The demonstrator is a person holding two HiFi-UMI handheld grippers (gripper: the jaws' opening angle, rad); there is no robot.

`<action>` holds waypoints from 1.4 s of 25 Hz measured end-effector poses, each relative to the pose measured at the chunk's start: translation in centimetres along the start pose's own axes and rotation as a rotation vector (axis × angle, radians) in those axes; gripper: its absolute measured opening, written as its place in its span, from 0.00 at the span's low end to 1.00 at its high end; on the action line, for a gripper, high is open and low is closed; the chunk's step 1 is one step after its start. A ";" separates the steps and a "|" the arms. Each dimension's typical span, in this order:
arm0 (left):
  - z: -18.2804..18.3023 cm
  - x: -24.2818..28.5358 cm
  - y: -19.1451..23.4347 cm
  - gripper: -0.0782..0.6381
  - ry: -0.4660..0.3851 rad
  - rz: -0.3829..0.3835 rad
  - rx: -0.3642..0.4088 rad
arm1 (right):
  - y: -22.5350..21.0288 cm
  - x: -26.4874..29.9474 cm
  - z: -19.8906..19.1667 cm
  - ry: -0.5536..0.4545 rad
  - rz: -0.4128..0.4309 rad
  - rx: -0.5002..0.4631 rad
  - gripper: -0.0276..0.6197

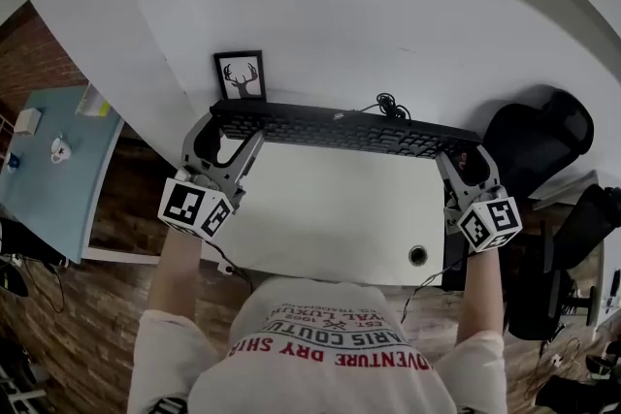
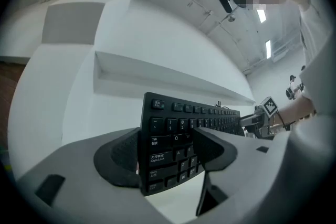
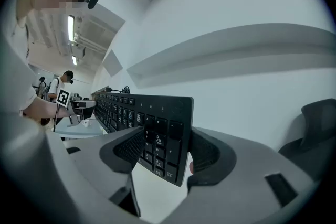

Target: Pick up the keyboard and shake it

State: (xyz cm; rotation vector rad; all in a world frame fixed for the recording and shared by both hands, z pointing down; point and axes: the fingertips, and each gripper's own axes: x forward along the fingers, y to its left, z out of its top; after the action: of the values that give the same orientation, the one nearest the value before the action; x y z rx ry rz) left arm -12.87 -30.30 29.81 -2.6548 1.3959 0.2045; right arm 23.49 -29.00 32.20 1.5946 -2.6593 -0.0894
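left gripper has its two jaws pressed on the left end of the black keyboard, one jaw on the key side near the tab and caps lock keys, the other on the back. right gripper pinches the opposite end in the same way, at the number pad. the keyboard looks lifted off the white desk and tilted, with its keys turned toward the person. it hangs over the far part of the desk, near the framed deer picture. its cable goes away behind it. i judge that the pick-up is done and the shaking is the step in hand. the next move calls for short movements of both hands together, a firm grip, and care that the cable does not pull tight.
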 end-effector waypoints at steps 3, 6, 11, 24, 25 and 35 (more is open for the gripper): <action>1.8 -0.4 -0.7 0.54 -0.048 -0.010 -0.002 | -0.5 0.1 -0.4 -0.022 0.019 0.026 0.47; 4.2 -1.4 -2.0 0.54 -0.143 -0.023 -0.005 | -0.9 -0.3 -0.9 -0.058 0.035 0.049 0.47; 6.3 -3.0 -4.6 0.54 -0.225 -0.069 0.107 | -1.1 -1.3 -0.9 -0.097 0.059 0.058 0.47; 4.7 -3.3 -4.3 0.54 -0.178 -0.044 0.072 | -0.4 -2.2 -1.2 0.007 0.040 0.051 0.47; 4.1 -3.1 -3.8 0.54 -0.153 -0.035 0.051 | -0.1 -2.1 -1.5 0.036 0.033 0.063 0.47; -3.5 -1.7 0.9 0.54 0.084 -0.004 -0.159 | 2.4 -0.6 -6.0 0.300 -0.013 0.161 0.47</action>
State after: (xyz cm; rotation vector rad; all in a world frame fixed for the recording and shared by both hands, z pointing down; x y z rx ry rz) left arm -14.33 -30.08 33.49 -2.8247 1.4566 0.2141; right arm 22.03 -27.49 38.38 1.5256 -2.4769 0.3445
